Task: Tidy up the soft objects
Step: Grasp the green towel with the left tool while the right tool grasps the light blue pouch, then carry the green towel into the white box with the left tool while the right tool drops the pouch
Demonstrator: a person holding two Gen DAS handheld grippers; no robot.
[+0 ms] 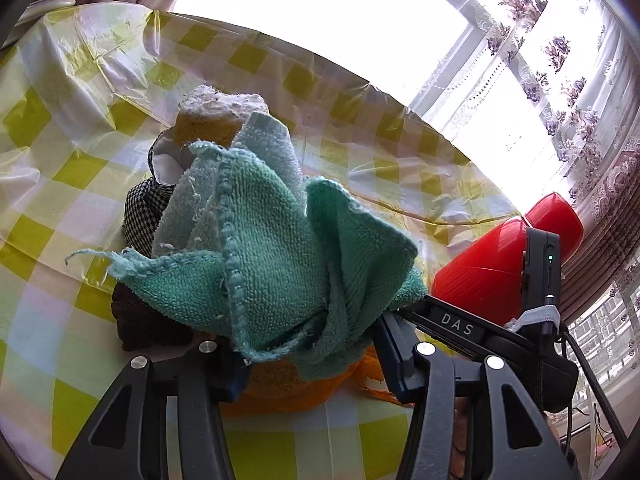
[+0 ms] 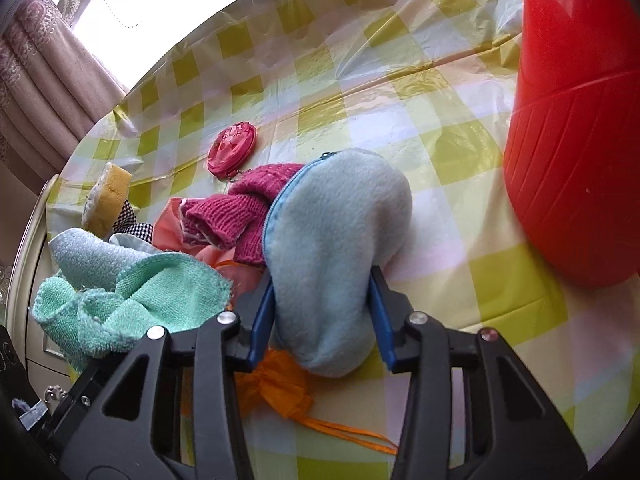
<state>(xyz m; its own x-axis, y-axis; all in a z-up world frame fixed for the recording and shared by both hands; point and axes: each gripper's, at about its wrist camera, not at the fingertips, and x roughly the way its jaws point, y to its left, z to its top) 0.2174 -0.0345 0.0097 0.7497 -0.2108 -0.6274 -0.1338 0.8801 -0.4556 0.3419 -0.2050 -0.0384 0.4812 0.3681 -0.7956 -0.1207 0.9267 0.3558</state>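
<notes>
My left gripper [image 1: 312,344] is shut on a green terry cloth [image 1: 276,256], which bunches up between its blue pads and hides most of what lies behind; the cloth also shows in the right wrist view [image 2: 132,304]. My right gripper [image 2: 322,312] is shut on a pale blue fleece pouch [image 2: 340,240] with a blue zipper, held just above the checked tablecloth [image 2: 360,92]. A red bin [image 2: 576,128] stands to the right of the pouch; it also shows in the left wrist view [image 1: 488,264] behind my right gripper's body.
A pile lies at the left: a yellow sponge [image 2: 106,196], a checked cloth [image 2: 132,220], a pink knit piece [image 2: 244,208], a peach cloth [image 2: 172,224] and an orange mesh bag [image 2: 280,384]. A round pink purse [image 2: 232,152] lies beyond it.
</notes>
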